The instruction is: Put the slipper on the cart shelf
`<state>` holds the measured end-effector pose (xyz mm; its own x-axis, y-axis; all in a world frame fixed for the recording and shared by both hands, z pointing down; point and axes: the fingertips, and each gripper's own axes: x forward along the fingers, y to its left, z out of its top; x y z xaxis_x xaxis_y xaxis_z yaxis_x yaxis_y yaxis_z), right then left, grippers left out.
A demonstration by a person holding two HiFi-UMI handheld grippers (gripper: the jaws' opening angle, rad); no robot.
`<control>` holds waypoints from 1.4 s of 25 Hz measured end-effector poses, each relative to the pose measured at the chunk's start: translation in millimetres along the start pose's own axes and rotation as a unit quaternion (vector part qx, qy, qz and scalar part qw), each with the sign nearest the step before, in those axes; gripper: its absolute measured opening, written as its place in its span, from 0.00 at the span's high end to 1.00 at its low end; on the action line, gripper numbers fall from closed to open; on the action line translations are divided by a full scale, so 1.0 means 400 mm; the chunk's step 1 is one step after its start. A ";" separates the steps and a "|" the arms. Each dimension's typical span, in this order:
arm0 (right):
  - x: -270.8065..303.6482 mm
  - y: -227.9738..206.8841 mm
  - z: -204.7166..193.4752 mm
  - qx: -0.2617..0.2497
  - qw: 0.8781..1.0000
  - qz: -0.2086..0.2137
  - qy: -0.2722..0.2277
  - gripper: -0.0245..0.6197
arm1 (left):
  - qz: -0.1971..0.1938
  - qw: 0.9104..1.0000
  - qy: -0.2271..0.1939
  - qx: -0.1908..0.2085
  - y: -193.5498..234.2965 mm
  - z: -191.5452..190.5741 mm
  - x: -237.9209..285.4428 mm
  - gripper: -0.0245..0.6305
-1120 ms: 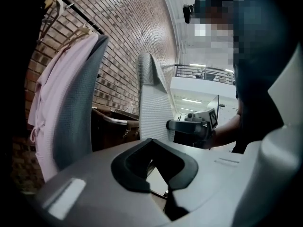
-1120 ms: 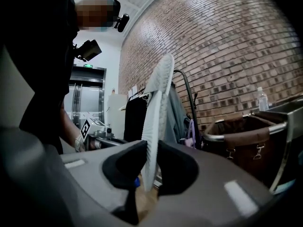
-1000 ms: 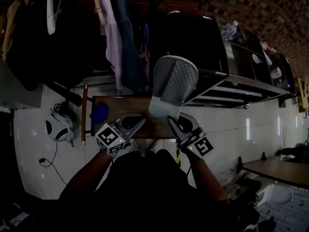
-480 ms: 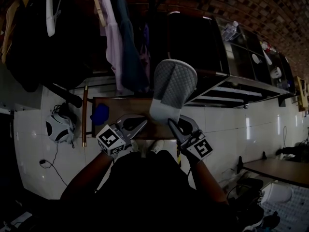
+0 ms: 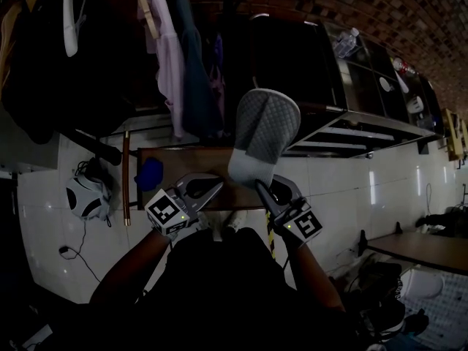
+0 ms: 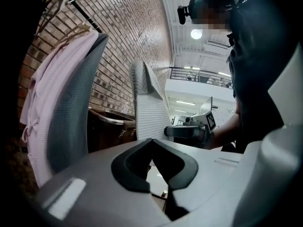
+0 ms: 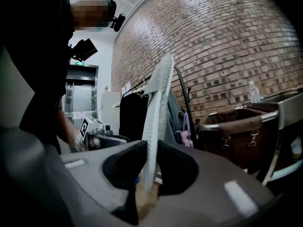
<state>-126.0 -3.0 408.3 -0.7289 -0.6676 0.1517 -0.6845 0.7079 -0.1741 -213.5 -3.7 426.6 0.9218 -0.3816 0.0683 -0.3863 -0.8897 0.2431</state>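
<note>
Dim light swallows the dark cart (image 5: 296,72) at the upper centre of the head view, so its inside cannot be made out; only its metal shelf rails (image 5: 351,134) at centre right catch light. The grey quilted slipper (image 5: 263,134) stands upright in mid-frame, its lower end hidden between the pads of the right gripper (image 5: 260,184), whose jaws are clamped on the thin sole. The left gripper (image 5: 218,184), just beside it at lower centre, has its jaws together on nothing. The slipper's rounded toe overlaps the cart's front edge; a hanging pink garment (image 5: 164,57) crowds the upper left. White tiled floor (image 5: 44,232) lies open on both sides of a brown wooden table (image 5: 183,159), which bears a blue object (image 5: 150,172) too small to identify; rough brick wall (image 7: 227,41) curves behind.
</note>
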 end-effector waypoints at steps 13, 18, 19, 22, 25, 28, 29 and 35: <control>-0.179 -0.033 -0.060 0.042 0.992 -0.120 -0.023 0.86 | -0.084 0.996 0.019 0.010 -0.065 -0.034 0.100 0.96; -0.306 -0.090 -0.070 0.048 0.988 -0.140 -0.039 0.86 | -0.107 0.994 0.035 0.017 -0.158 -0.052 0.198 0.96; -0.335 -0.106 -0.071 0.049 0.988 -0.143 -0.042 0.86 | -0.109 0.993 0.036 0.016 -0.178 -0.058 0.222 0.96; -0.434 -0.158 -0.071 0.050 0.987 -0.146 -0.047 0.86 | -0.112 0.993 0.038 0.017 -0.253 -0.058 0.307 0.96; -0.547 -0.216 -0.076 0.052 0.986 -0.152 -0.054 0.86 | -0.120 0.992 0.044 0.022 -0.336 -0.073 0.406 0.96; -0.661 -0.275 -0.090 0.059 0.984 -0.159 -0.059 0.86 | -0.130 0.990 0.048 0.031 -0.419 -0.092 0.504 0.96; -0.694 -0.294 -0.095 0.060 0.984 -0.159 -0.058 0.86 | -0.132 0.990 0.049 0.032 -0.445 -0.090 0.534 0.96; -0.840 -0.373 -0.114 0.060 0.983 -0.163 -0.060 0.86 | -0.140 0.988 0.055 0.041 -0.549 -0.090 0.667 0.96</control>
<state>220.6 126.4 427.4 -0.4597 -0.8821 0.1030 -0.8703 0.4245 -0.2496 118.4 99.0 426.0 0.9892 -0.0916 0.1144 -0.1122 -0.9757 0.1884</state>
